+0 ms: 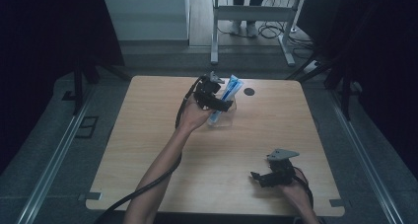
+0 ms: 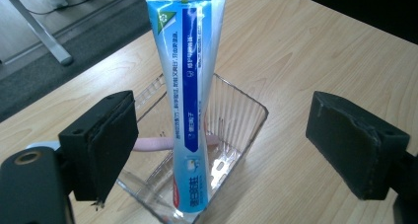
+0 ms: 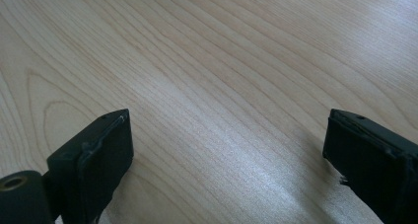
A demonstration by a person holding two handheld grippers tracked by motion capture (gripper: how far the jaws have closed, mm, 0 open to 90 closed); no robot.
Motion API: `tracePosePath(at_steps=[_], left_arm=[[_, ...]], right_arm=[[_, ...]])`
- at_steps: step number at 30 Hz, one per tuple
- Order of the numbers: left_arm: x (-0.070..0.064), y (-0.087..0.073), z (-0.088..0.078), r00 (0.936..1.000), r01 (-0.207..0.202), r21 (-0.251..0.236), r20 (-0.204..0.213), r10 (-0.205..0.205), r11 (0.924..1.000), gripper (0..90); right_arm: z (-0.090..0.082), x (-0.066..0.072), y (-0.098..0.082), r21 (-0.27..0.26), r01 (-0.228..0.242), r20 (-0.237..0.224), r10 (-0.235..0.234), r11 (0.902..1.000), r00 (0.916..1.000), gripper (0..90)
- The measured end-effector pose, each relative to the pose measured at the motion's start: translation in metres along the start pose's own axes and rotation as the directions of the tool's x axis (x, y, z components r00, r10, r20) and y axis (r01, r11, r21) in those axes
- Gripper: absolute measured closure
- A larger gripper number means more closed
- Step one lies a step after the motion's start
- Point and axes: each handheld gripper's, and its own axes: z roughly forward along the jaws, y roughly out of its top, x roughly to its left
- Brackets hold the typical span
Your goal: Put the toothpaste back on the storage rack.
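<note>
With its jaws apart, left gripper (image 2: 222, 150) frames the blue-and-white toothpaste tube (image 2: 190, 86) leaning upright in the clear ribbed plastic bin (image 2: 246, 120) at frame centre, so the bin wall props it.

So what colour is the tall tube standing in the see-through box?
The tube is blue and white, clearest in the left gripper view.

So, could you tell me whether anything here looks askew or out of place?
Nothing is spilled or broken. The toothpaste tube stands leaning in the clear container, sticking out well above its rim. The left hand-held gripper is open around it, not touching. A pink item lies inside the container.
</note>
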Motion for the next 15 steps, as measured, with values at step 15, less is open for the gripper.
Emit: tracePosePath(at_steps=[15], left_arm=[[-0.003,-0.019,-0.022,0.9989,-0.035,0.024,-0.03,0.036,0.9991,12.7]], right_arm=[[0.001,0.001,0.0,0.002,0.003,-0.001,-0.003,1.0,1.0,4.8]])
